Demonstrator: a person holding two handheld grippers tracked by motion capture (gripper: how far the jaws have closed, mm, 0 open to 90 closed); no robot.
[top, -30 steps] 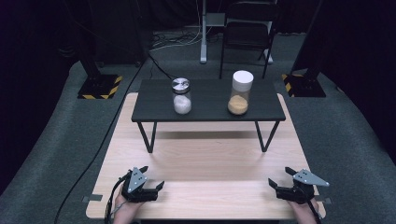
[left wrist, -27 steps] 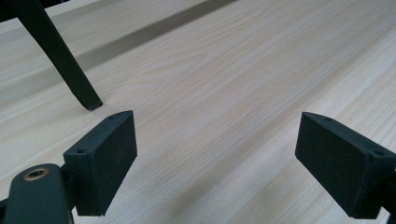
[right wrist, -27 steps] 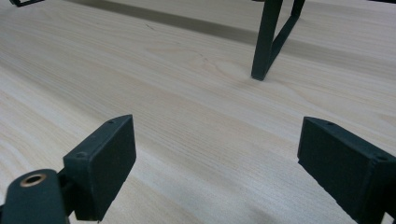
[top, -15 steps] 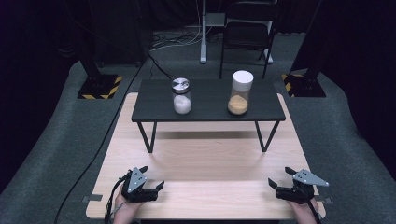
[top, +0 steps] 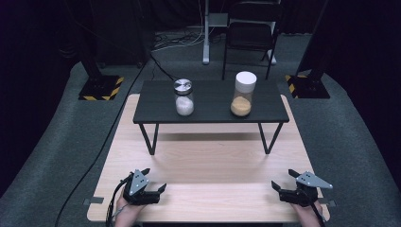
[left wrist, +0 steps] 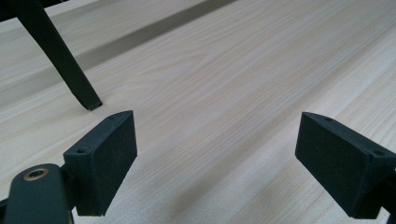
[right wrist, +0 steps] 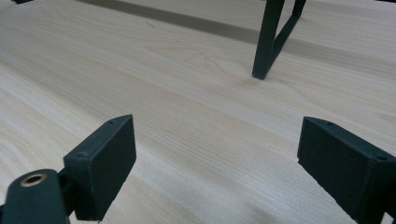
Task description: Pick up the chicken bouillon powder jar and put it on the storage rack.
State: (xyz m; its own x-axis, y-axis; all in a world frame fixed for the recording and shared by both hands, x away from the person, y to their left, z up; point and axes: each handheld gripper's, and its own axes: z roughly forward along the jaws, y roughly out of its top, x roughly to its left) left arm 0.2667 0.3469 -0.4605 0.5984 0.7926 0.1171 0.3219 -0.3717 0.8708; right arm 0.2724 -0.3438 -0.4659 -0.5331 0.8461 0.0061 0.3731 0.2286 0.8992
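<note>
Jars, two, on black stand [top: 210, 101]: steel-lidded jar [top: 183, 97] left, white-capped jar [top: 243, 94] right; left gripper [top: 153, 181] and right gripper [top: 281, 179], jaws released, empty, well short — approach level, grasp below lids.

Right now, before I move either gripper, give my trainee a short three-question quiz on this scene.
1. True or false: the left gripper holds a jar.
2. Which jar has the white lid: A, the one with white contents, or B, the one with orange contents?
3. What do both jars stand on?

Key: 1 false, both it and the right gripper are open and hold nothing. 2 B. 3 the small black table on the wooden tabletop.
</note>
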